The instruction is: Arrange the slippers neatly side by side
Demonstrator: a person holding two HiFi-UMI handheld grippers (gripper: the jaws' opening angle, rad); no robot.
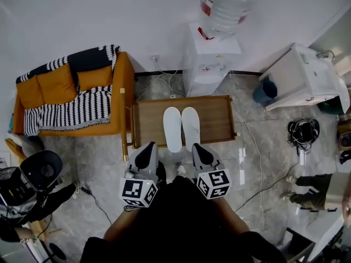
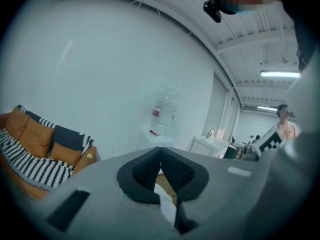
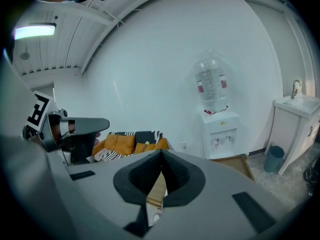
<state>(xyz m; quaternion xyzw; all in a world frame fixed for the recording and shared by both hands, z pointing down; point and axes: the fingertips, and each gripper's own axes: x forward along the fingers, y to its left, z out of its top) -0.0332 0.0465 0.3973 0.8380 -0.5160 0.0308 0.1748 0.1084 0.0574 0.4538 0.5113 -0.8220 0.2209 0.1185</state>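
Left gripper (image 2: 160,150) and right gripper (image 3: 161,154), each with jaws closed tip to tip and nothing between them. In the head view both hang close to our body, clear of the slippers and just short of the table's (image 1: 215,119) near edge.

Left slipper (image 1: 172,128) and right slipper (image 1: 191,126) lie flat on the low wooden table, near its middle, touching or nearly so along their inner sides. Their long axes run parallel, straight away from us toward the water dispenser (image 1: 211,64). We cannot tell toe from heel, since both ends look plain, white and rounded. The near ends overhang or meet the table's front edge, and the left one reaches slightly closer to us than the right.

We judge the pair essentially arranged, so the step in hand is a final check of alignment. To do it well, we would keep the jaws closed and push the left slipper's near end along its axis until both ends sit level. We would slide it rather than lift it, so the parallel set is not disturbed.
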